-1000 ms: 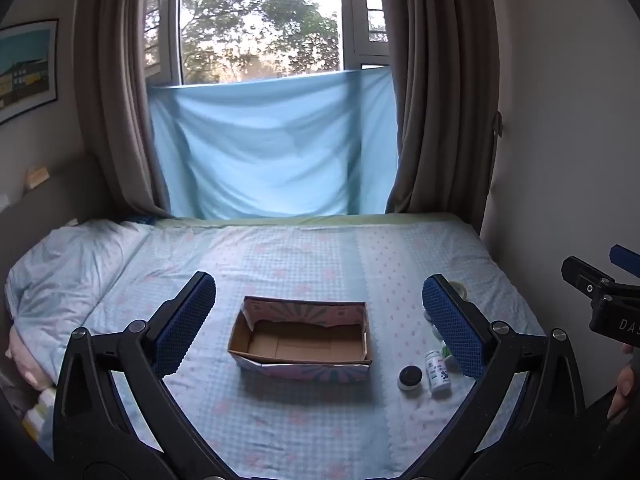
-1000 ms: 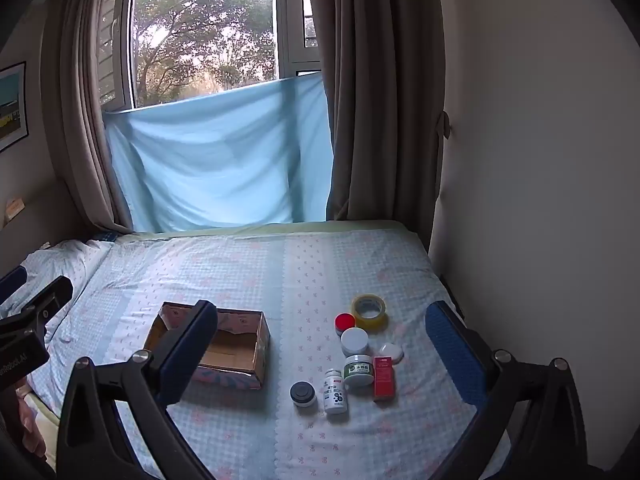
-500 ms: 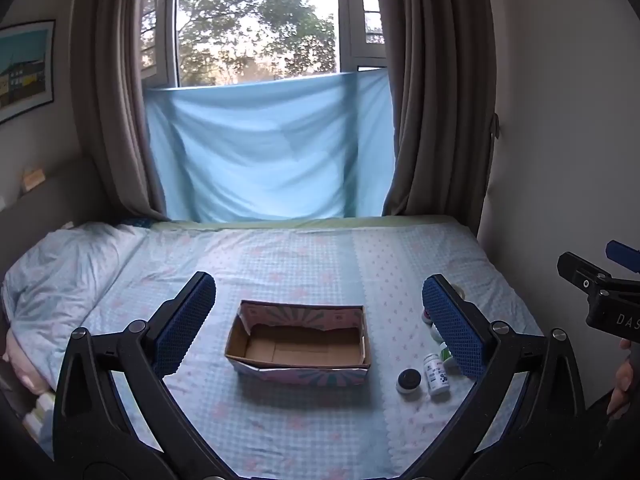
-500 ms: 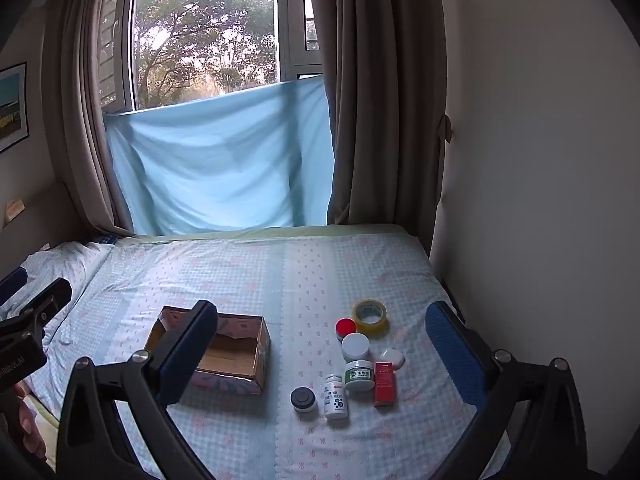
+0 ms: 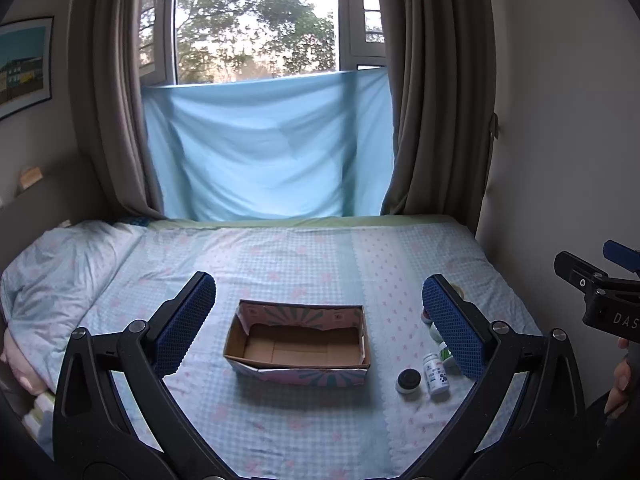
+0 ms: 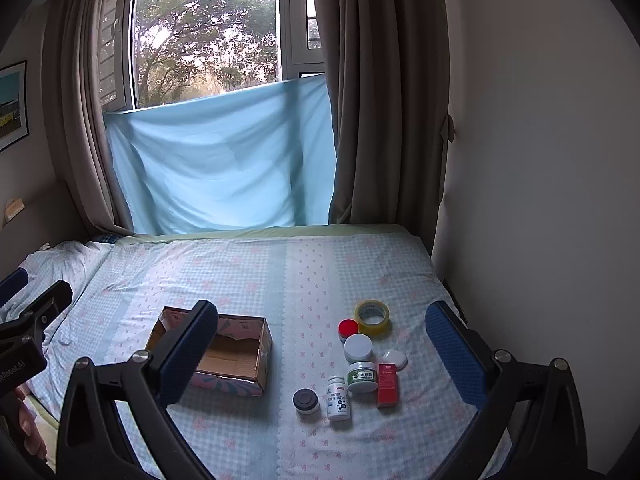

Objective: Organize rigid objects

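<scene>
Nothing is packed yet, so this looks like the opening step; the empty box [image 6: 224, 354] sits on the bed [image 6: 248, 276], left of the cluster: black-lid jar [image 6: 306, 400], bottle [image 6: 338, 398], green jar [image 6: 362, 376], red carton [image 6: 387, 384], tape [image 6: 372, 315]; next, reach down to one item; left hand-held gripper [image 5: 320, 330] wide, holding nothing; right hand-held gripper [image 6: 322, 354] likewise wide, touching nothing

Black gripper [image 5: 318, 324] frames, silver screws, blue textured jaws
</scene>
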Action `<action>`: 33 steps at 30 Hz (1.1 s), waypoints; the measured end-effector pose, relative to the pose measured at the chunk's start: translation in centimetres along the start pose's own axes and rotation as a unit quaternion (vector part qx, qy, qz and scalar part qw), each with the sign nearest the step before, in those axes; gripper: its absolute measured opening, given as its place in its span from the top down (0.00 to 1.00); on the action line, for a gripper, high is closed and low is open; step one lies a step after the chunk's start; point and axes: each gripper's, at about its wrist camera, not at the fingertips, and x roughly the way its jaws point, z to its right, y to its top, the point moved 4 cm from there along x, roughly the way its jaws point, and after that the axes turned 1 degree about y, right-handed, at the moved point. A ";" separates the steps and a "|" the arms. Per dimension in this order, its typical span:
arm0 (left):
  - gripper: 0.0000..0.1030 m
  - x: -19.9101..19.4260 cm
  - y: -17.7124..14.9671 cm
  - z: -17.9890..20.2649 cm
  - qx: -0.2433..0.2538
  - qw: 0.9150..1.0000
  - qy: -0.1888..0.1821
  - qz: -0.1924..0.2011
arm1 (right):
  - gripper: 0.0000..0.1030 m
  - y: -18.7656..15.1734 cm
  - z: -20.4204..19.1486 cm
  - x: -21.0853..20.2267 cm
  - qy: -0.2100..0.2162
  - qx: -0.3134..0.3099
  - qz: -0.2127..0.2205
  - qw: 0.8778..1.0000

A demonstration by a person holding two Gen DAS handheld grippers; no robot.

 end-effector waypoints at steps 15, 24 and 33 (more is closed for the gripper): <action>0.00 0.1 0.1 -0.3 -0.004 1.000 -0.001 0.001 | 0.00 0.0 -0.1 0.0 0.000 0.000 0.004 1.000; 0.00 -0.2 0.0 -0.4 -0.009 1.000 0.000 0.006 | 0.00 -0.1 -0.1 0.0 0.000 0.000 0.004 1.000; 0.00 -0.5 0.1 -0.1 -0.001 1.000 -0.003 0.015 | 0.00 -0.2 -0.1 0.0 0.000 0.000 0.004 1.000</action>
